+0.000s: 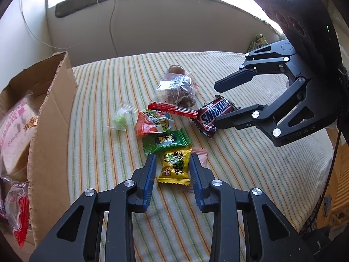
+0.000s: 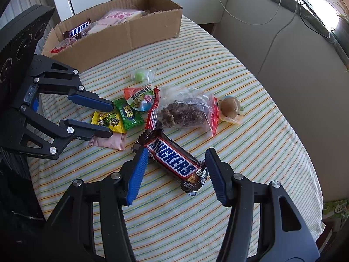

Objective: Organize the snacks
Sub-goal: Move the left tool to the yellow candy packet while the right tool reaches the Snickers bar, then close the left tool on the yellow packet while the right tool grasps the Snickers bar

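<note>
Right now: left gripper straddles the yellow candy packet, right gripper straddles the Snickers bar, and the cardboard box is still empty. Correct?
Not quite. The brown cardboard box is not empty: the right wrist view shows another Snickers bar and pink-printed packets inside. The rest holds: the left gripper straddles the yellow candy packet, and the right gripper straddles the brown Snickers bar on the striped cloth.
</note>
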### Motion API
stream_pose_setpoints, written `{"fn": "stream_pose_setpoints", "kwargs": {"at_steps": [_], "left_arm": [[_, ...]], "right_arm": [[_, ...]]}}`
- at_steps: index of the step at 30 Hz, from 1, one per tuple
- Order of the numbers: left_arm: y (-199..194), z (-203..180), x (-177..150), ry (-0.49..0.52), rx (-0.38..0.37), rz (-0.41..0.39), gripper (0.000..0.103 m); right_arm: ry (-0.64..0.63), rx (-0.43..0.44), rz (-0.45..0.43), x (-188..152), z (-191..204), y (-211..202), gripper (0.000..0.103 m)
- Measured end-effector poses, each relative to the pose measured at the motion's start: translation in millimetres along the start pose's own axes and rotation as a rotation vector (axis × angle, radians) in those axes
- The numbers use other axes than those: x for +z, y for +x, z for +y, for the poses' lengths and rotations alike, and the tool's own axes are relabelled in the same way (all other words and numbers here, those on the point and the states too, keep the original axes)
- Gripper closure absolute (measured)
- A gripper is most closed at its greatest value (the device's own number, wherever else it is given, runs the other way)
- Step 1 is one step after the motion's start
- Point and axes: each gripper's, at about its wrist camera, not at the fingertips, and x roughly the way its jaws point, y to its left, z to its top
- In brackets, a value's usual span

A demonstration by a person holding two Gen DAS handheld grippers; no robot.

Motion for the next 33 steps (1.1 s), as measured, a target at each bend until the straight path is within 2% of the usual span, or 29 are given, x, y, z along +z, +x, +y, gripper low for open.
{"fn": "stream_pose_setpoints", "kwargs": {"at_steps": [5, 7, 12, 14, 16, 18, 20, 22, 27, 33], "left_arm": [[6, 5, 6, -0.003, 0.002, -0.001, 0.068], [5, 4, 4, 0.005, 0.006, -0.001, 0.069], [2, -4, 2, 0.023, -0.013, -0.001, 0.079], [4, -3, 2, 0.028, -0.011, -0.002, 0.08], [5, -4, 2, 0.032, -0.007, -0.003, 0.08], [5, -5, 3, 0.03, -0.007, -0.004, 0.08], [5, -4, 4, 0.026, -0.011, -0.002, 0.08], [4, -5, 2, 0.026, -0.007, -0.004, 0.08], [-3, -9, -1, 0.026, -0.006, -0.018, 0.082], [-21, -19, -2, 0.051, -0.012, -0.071, 0.082]], "right_arm": [[-0.046, 0.007, 0.003, 5, 4, 6, 0.046], [-0.038, 0.037, 0.016, 7, 2, 10, 0.046], [-0.036, 0.069, 0.041, 2, 6, 10, 0.046], [-0.038, 0.084, 0.056, -2, 8, 9, 0.047], [-0.055, 0.059, 0.078, -7, 10, 11, 0.047], [-0.038, 0.054, 0.08, -10, 9, 11, 0.052], [0.004, 0.053, 0.076, -10, 6, 10, 0.067], [0.02, 0.039, 0.067, -12, 8, 9, 0.07], [0.09, -0.034, 0.035, -26, 18, -2, 0.073], [0.174, -0.065, -0.024, -36, 22, -25, 0.073]]}}
